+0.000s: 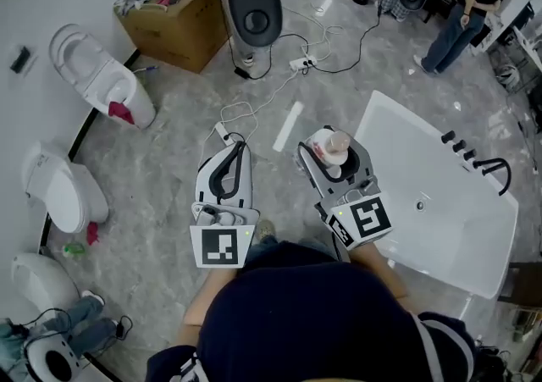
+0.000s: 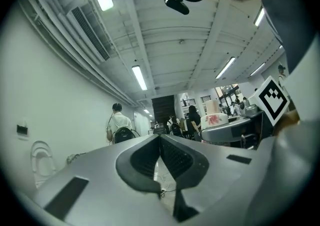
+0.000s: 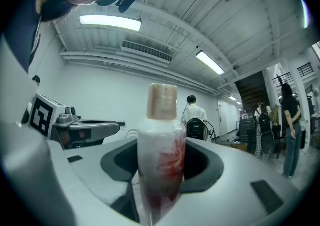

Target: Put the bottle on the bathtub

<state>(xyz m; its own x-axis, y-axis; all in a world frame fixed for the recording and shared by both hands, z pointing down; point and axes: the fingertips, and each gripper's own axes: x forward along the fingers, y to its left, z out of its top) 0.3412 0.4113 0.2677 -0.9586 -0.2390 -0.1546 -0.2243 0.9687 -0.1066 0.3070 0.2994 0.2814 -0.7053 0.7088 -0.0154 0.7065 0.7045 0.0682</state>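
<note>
two dark fingers (image 3: 212,167) of the right gripper (image 1: 334,160) are closed against the sides of the bottle (image 3: 161,155), which is held upright between them. the bottle is seen as a white body with a red flower print and a tan cap. the fingers (image 2: 136,162) of the left gripper (image 1: 240,150) are brought together at their tips, and nothing is held between them. a marker cube (image 1: 366,218) is carried at the back of the right gripper, and a second marker cube (image 1: 222,246) at the back of the left one.

in the head view both grippers are held side by side, over a grey marble floor (image 1: 169,143). the bottle is kept just beside the left edge of the white bathtub (image 1: 457,228), over the floor and not over the tub. a black faucet (image 1: 494,170) is mounted on the bathtub's right rim. a power strip (image 1: 301,63) with white cables is laid on the floor beyond the grippers, beside a tall grey and black appliance (image 1: 254,8). a cardboard box (image 1: 174,24) with cloths on top is placed left of that, and white toilets (image 1: 97,75) are lined along the wall at the left. a person (image 1: 457,24) in a dark top and jeans is seen standing at the upper right.
</note>
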